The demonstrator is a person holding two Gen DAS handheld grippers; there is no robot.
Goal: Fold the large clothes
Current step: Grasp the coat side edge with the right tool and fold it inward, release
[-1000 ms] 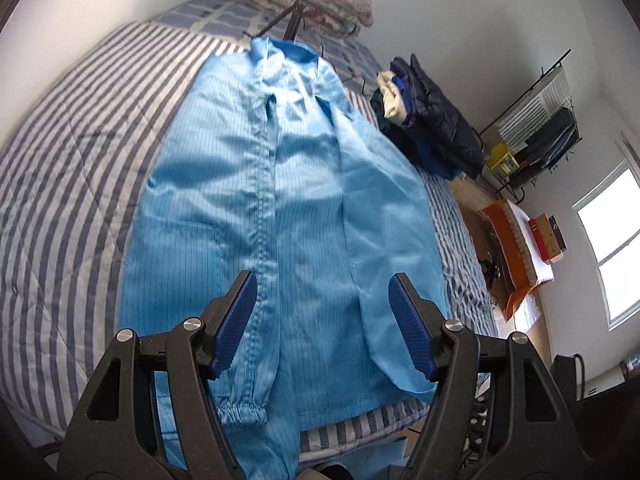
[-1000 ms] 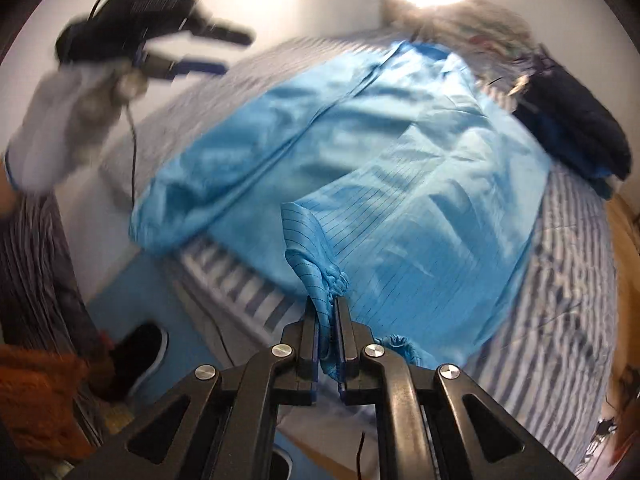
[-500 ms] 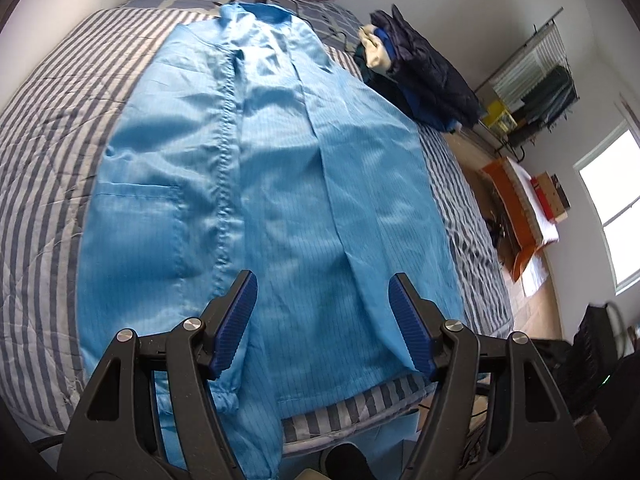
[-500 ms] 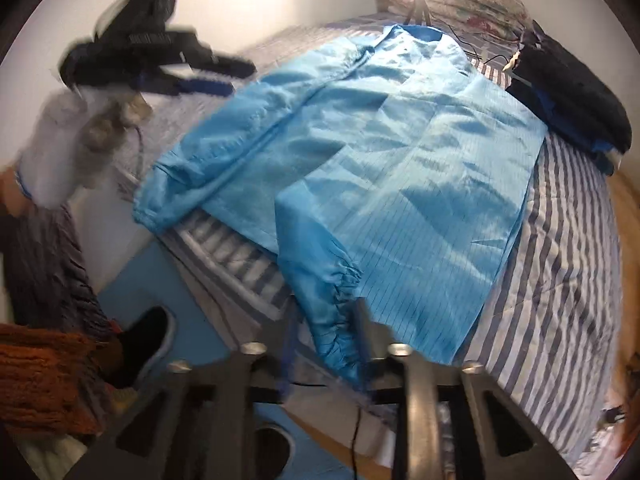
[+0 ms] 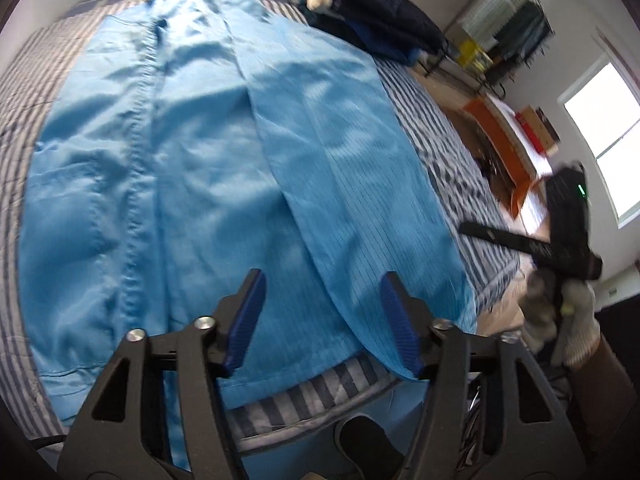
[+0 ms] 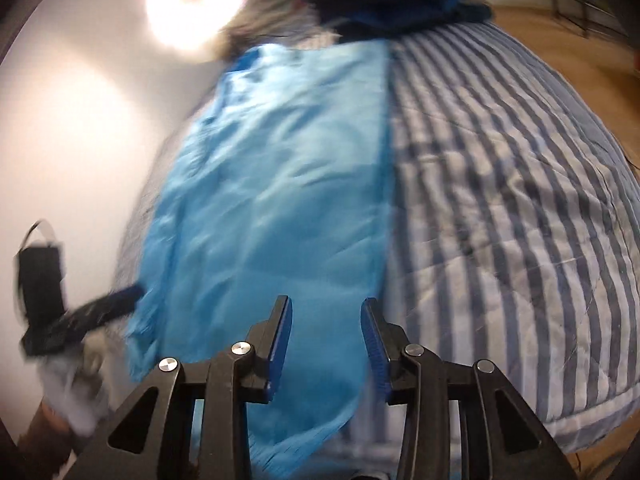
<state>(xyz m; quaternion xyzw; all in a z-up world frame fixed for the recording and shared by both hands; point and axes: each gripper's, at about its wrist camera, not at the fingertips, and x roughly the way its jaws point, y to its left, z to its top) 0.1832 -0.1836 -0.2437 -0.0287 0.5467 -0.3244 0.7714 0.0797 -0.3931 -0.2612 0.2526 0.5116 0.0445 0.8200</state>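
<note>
A large light-blue coat (image 5: 208, 152) lies front-up on the striped bed, collar at the far end, its right side folded inward. Its hem hangs over the near bed edge. My left gripper (image 5: 322, 320) is open and empty above the hem. My right gripper (image 6: 325, 338) is open and empty over the coat's (image 6: 276, 184) lower right edge; the sleeve lies loose on the coat. The right gripper also shows at the right of the left wrist view (image 5: 560, 248), and the left gripper at the left of the right wrist view (image 6: 72, 316).
The blue-and-white striped quilt (image 6: 500, 200) covers the bed. A pile of dark clothes (image 5: 376, 20) lies at the far right corner. A ring light (image 6: 196, 0) stands at the bed's head. A clothes rack (image 5: 508, 28), orange furniture (image 5: 504, 152) and a window (image 5: 604, 140) are to the right.
My right gripper has opened and let go of the sleeve cuff, then swung to the coat's right edge. My left gripper has moved closer over the hem.
</note>
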